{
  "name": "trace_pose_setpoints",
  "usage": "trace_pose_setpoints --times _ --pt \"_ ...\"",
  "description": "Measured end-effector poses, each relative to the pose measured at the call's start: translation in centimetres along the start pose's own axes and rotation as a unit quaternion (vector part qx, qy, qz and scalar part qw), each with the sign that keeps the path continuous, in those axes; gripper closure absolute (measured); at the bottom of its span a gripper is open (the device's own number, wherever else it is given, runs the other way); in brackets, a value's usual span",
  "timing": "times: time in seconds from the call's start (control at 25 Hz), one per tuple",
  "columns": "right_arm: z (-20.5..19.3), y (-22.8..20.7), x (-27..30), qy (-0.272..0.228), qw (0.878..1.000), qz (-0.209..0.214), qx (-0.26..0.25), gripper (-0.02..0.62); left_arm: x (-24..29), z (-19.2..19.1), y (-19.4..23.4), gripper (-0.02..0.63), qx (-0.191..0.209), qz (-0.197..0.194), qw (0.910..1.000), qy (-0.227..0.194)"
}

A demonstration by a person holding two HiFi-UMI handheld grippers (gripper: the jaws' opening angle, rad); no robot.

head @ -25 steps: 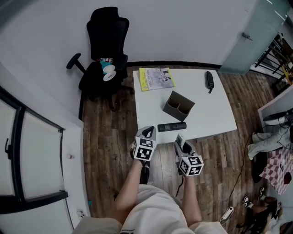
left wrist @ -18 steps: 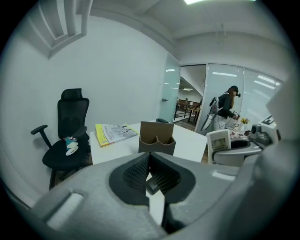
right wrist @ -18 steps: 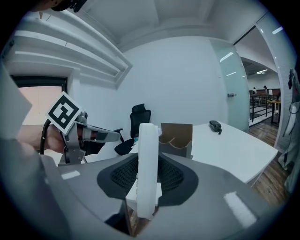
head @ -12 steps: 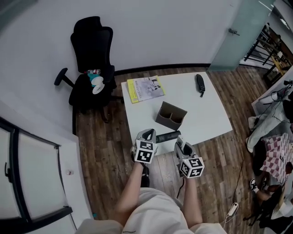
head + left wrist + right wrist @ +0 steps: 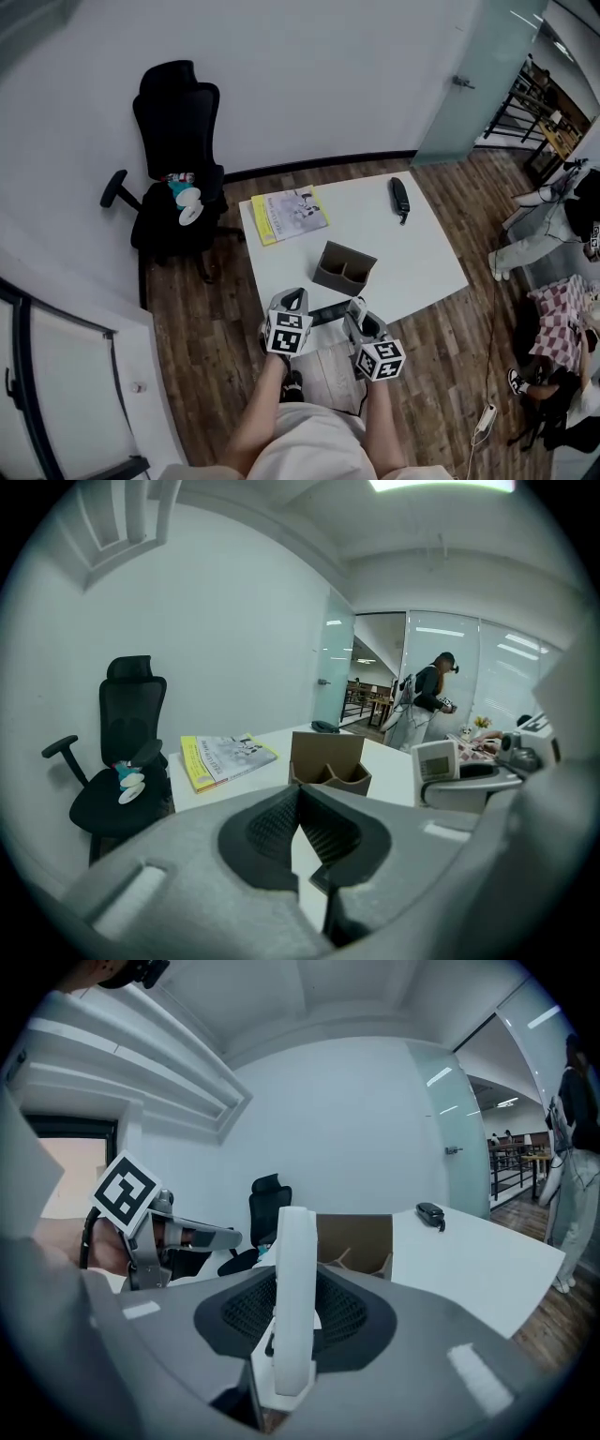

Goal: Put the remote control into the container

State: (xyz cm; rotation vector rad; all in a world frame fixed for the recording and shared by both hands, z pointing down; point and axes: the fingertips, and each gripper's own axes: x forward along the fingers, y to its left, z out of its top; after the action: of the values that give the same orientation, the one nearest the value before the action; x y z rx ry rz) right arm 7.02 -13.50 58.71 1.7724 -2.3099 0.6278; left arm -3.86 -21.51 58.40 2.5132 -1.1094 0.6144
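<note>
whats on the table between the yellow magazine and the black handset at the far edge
Nothing: bare white table between magazine and handset, as the head view shows.

Left gripper (image 5: 300,791) – jaws shut, nothing between pads. Cardboard box (image 5: 327,759) at 12 o'clock just past tips, open top, divider inside, on white table (image 5: 392,766). Yellow magazine (image 5: 228,758) at 10 o'clock of box, flat on table. Black office chair (image 5: 120,752) at 9 o'clock, beside table. Right gripper (image 5: 466,782) at 3 o'clock – white remote control (image 5: 437,769) with small screen in its jaws. Person (image 5: 424,700) standing far off at 1 o'clock.
</note>
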Motion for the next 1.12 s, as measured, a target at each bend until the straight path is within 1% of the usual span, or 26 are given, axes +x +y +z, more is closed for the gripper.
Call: trace_pose_setpoints --times 0.16,0.24,0.36,0.48,0.6,0.72,0.92,1.12 --pt "0.4 0.9 0.0 -0.009 1.0 0.001 0.007 0.483 -0.2 -0.1 0.4 0.6 -0.004 0.003 1.0 -0.002" --pt "0.9 0.7 -0.4 -0.014 1.0 -0.003 0.003 0.483 0.0 0.4 -0.1 0.6 -0.006 -0.003 0.9999 -0.008" --pt "1.0 0.5 -1.1 -0.02 1.0 -0.008 0.002 0.483 0.2 0.3 -1.0 0.6 -0.005 -0.014 0.9999 -0.006" --pt "0.8 -0.1 -1.7 -0.028 0.999 -0.02 0.003 0.483 0.2 0.4 -1.4 0.6 0.003 -0.014 0.9999 -0.01" --pt "1.2 -1.2 -2.1 -0.04 0.999 -0.026 0.014 0.483 0.5 0.7 -1.8 0.6 0.006 -0.022 0.9996 -0.015" --pt "2.0 -1.8 -1.8 -0.057 0.998 -0.021 0.02 0.483 1.1 0.9 -1.8 0.6 0.011 -0.026 0.9995 -0.012" --pt "3.6 -2.7 -0.4 -0.08 0.996 -0.01 0.031 0.483 2.7 2.5 -1.6 0.6 0.029 -0.025 0.9992 -0.011" --pt "5.5 -3.2 0.1 -0.098 0.995 0.001 0.016 0.483 4.3 4.6 -2.4 0.6 0.038 -0.033 0.9986 -0.018"
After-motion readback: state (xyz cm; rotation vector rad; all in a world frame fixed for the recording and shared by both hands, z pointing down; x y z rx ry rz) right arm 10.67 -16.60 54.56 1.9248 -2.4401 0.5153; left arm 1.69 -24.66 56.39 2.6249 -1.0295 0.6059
